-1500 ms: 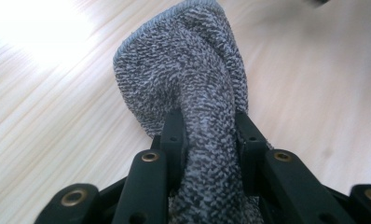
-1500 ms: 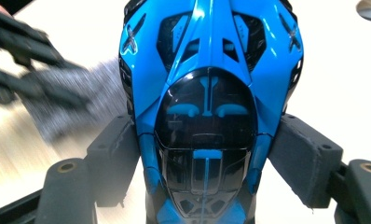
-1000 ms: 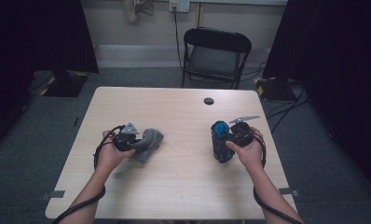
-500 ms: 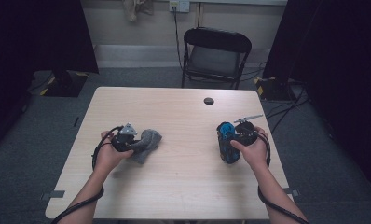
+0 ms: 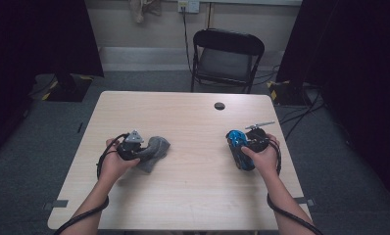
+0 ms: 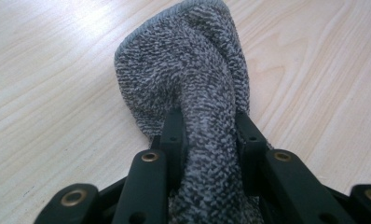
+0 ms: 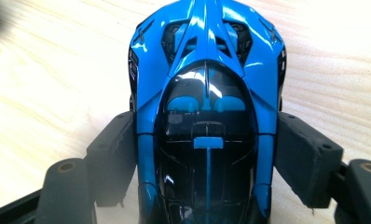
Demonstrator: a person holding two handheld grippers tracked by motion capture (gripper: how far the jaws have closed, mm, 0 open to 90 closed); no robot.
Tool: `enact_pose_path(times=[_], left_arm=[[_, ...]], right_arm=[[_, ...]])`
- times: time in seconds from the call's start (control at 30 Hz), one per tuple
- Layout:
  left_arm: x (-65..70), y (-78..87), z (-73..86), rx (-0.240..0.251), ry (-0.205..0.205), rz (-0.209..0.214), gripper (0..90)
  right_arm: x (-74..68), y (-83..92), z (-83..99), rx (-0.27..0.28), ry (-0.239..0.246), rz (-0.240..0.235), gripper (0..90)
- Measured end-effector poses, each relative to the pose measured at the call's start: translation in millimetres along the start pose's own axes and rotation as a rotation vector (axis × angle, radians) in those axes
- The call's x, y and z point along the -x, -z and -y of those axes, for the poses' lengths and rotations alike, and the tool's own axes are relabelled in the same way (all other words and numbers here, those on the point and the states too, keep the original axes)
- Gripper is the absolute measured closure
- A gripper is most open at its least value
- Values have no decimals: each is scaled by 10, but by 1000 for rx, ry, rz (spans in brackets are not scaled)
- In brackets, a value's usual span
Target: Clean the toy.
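Drifting away from the grey cloth (image 5: pixel 153 149), the right gripper (image 5: pixel 243 147) stays clamped on the blue toy car (image 5: pixel 238 145); left gripper (image 5: pixel 134 147) keeps pinching that cloth, so both grips hold.

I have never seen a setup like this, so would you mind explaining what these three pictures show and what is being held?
A person sits at a wooden table with a hand-held two-jaw gripper in each hand. The high view looks down from above. The other two views come from cameras riding on each gripper, looking along its black jaws. The left gripper is clamped on a bunched grey cloth, which lies on the table. The right gripper has its jaws against both sides of a shiny blue toy car. A small dark round spot sits near the table's far edge, and a black chair stands beyond.
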State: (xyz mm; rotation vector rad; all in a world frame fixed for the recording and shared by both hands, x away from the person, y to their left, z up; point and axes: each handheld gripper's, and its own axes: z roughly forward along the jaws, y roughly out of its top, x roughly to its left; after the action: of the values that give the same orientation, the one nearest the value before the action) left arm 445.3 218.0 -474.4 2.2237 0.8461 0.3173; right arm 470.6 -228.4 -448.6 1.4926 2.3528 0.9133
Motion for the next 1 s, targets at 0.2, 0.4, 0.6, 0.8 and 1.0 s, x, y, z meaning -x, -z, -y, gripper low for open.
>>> enact_pose_path(times=[0.2,0.4,0.6,0.8,1.0], left_arm=[[-17,-13,16,11,12,6,702],[-24,-26,31,17,19,15,695],[-37,-35,41,25,23,15,690],[-51,-35,62,37,39,21,685],[-37,-42,69,43,46,20,678]], right_arm=[[27,-77,8,-5,0,3,270],[70,-157,21,-13,-10,10,269],[82,-217,34,-18,-15,19,269],[89,-277,45,-26,-20,16,269],[93,-295,43,-25,-25,18,268]])
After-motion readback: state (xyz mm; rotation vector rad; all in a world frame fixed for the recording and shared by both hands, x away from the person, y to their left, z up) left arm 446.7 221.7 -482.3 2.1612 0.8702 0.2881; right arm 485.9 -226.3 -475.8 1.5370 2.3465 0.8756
